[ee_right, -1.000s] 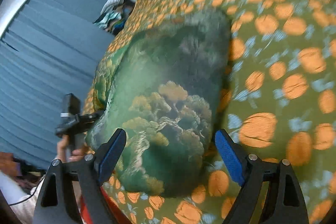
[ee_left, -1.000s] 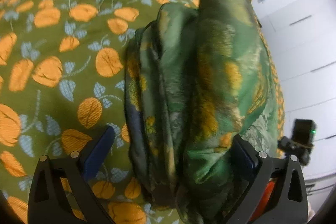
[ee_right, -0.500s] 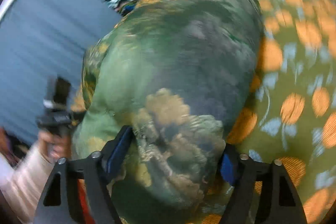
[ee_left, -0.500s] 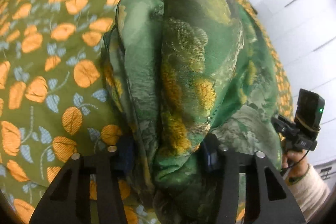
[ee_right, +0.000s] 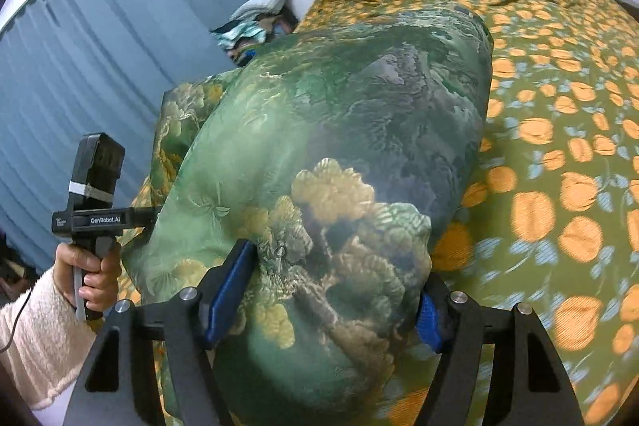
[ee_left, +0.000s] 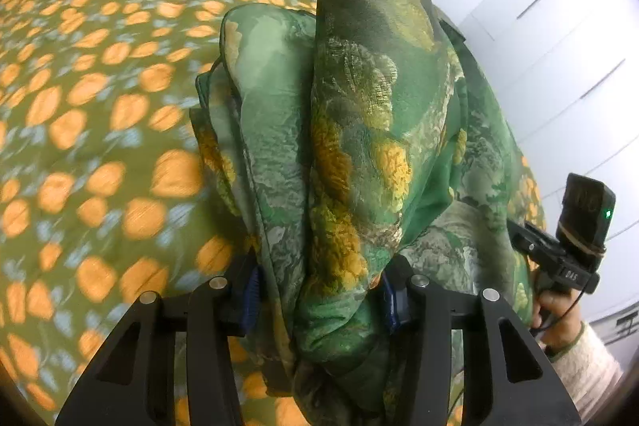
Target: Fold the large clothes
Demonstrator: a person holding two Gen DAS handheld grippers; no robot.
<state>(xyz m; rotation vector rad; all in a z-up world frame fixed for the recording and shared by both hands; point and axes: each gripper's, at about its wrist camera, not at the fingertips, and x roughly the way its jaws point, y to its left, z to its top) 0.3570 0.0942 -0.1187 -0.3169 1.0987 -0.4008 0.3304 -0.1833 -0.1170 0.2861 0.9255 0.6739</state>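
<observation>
left wrist view: one left gripper, jaws clamped on one bunched green printed garment rising above the one orange-patterned bedspread. right wrist view: one right gripper grips the garment's near end.

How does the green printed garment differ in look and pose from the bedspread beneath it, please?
The garment is glossy green with a landscape-like print; the bedspread is olive with a repeating orange fruit pattern. The garment is bunched into a thick folded bundle, while the bedspread lies spread out across the bed. The garment is gripped by the left gripper and right gripper; the bedspread is not held. Both are patterned green fabrics.
</observation>
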